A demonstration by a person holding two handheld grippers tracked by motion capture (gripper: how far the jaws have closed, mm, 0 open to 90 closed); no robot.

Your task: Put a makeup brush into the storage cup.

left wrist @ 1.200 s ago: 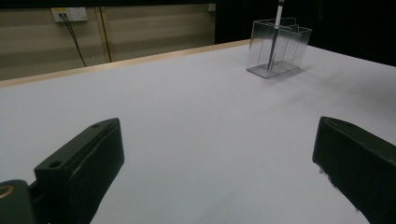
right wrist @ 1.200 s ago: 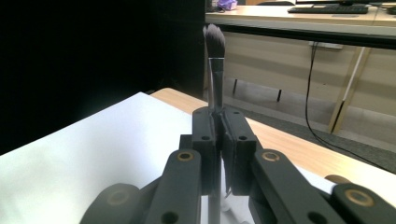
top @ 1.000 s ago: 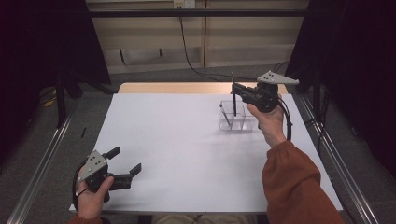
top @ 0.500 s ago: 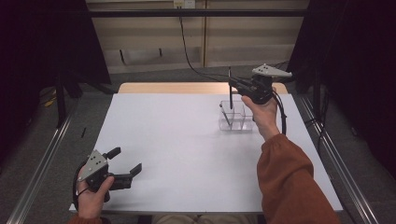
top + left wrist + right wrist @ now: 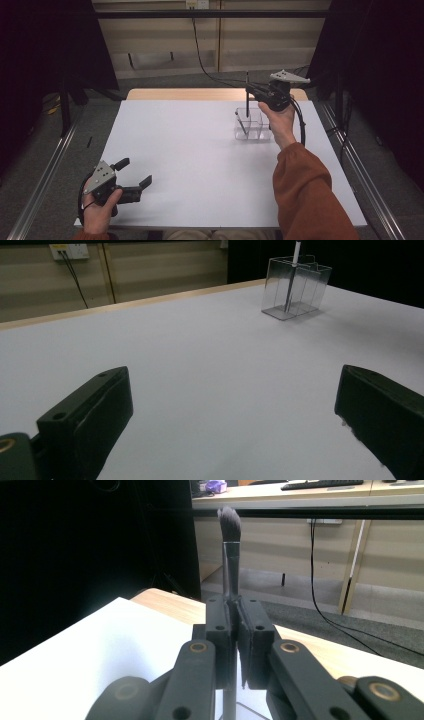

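My right gripper [image 5: 253, 92] is shut on a thin makeup brush [image 5: 247, 97] and holds it upright, bristles up, over a clear divided container [image 5: 260, 131] at the far right of the white table [image 5: 200, 150]. In the right gripper view the jaws are pressed together on the brush's handle [image 5: 229, 565] below its dark bristles. A thin stick [image 5: 241, 125] leans inside the container [image 5: 300, 287]. Near the front left corner, my left gripper [image 5: 134, 172] is held open just above the table with nothing between its fingers [image 5: 95, 410].
A bare wooden strip [image 5: 190, 94] runs along the table's far edge. Metal rails [image 5: 45, 175] flank the table on both sides. Cables [image 5: 200, 50] hang by the far wall. The person's orange sleeve [image 5: 305, 195] lies over the front right.
The right hand has shifted slightly farther away and lower with the brush, staying over the container. The left gripper has not moved.
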